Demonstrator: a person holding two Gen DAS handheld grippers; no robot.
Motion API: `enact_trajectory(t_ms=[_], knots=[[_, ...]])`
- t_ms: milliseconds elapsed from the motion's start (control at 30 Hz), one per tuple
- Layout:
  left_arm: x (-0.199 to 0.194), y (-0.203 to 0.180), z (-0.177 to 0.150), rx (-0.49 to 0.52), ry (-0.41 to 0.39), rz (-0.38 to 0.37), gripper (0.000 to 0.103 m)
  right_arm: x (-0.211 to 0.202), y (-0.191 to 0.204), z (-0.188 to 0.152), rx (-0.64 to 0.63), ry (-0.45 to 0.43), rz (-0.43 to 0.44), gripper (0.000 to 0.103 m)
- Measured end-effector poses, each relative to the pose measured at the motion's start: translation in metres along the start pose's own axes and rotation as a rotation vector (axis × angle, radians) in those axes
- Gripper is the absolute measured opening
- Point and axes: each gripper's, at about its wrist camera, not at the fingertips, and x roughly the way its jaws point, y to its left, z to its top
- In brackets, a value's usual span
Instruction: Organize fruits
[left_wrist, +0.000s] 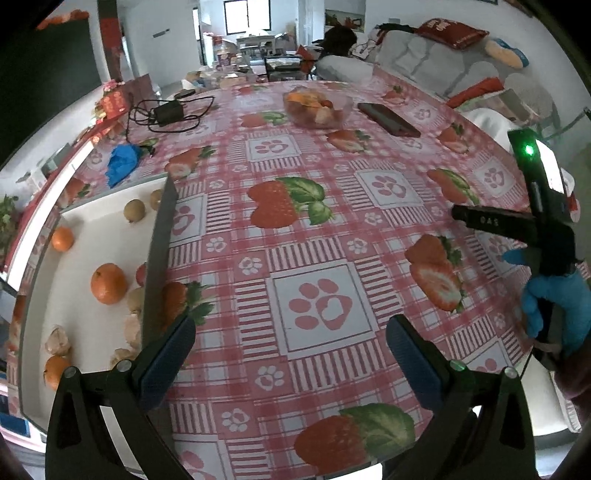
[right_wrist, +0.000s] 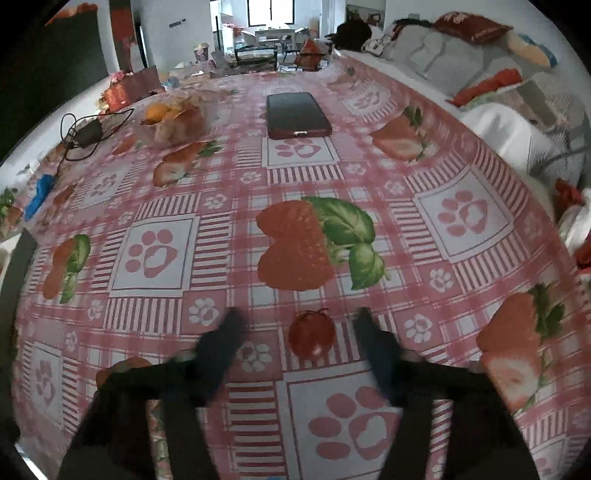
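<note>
A small red tomato-like fruit (right_wrist: 312, 334) lies on the strawberry-print tablecloth. My right gripper (right_wrist: 300, 325) straddles it, blurred, with a gap between each finger and the fruit, so it is open. My left gripper (left_wrist: 291, 354) hovers wide open over bare cloth with nothing between its blue pads (left_wrist: 166, 365). Just left of it is a white tray (left_wrist: 92, 236) holding oranges (left_wrist: 109, 282), small brown fruits (left_wrist: 133, 210) and pale wrinkled ones. A clear bowl of mixed fruit (left_wrist: 317, 107) stands at the table's far side.
A dark phone (right_wrist: 297, 114) lies near the bowl (right_wrist: 173, 122). A charger with its cable (left_wrist: 168, 110) and a crumpled blue glove (left_wrist: 122, 162) sit far left. A blue-gloved hand (left_wrist: 554, 302) shows at the right. A sofa with cushions (left_wrist: 443, 55) lies beyond the table.
</note>
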Motion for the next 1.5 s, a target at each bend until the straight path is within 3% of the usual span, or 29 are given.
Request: enact_trajectory(t_ms=[33, 100, 133, 367, 867, 1200, 1500], knots=[[-0.001, 0.002, 0.0, -0.008, -0.003, 0.002, 0.103, -0.001, 0.001, 0.0, -0.008, 0.0, 0.0, 0.036], [-0.004, 0.007, 0.0, -0.021, -0.007, 0.004, 0.103, -0.004, 0.0, -0.002, -0.01, 0.008, 0.014, 0.025], [-0.005, 0.009, 0.0, -0.026, -0.01, 0.005, 0.103, -0.005, 0.0, -0.004, -0.002, 0.017, 0.025, 0.024], [-0.026, 0.043, -0.001, -0.077, -0.045, 0.034, 0.103, -0.02, 0.028, -0.014, 0.003, 0.073, 0.183, 0.024], [-0.064, 0.176, -0.051, -0.281, -0.045, 0.199, 0.103, -0.05, 0.194, -0.021, -0.239, 0.139, 0.43, 0.024], [-0.058, 0.202, -0.06, -0.339, -0.003, 0.216, 0.103, -0.075, 0.287, -0.014, -0.387, 0.146, 0.534, 0.024], [-0.054, 0.204, -0.057, -0.337, 0.008, 0.212, 0.103, -0.076, 0.335, -0.021, -0.478, 0.182, 0.56, 0.024]])
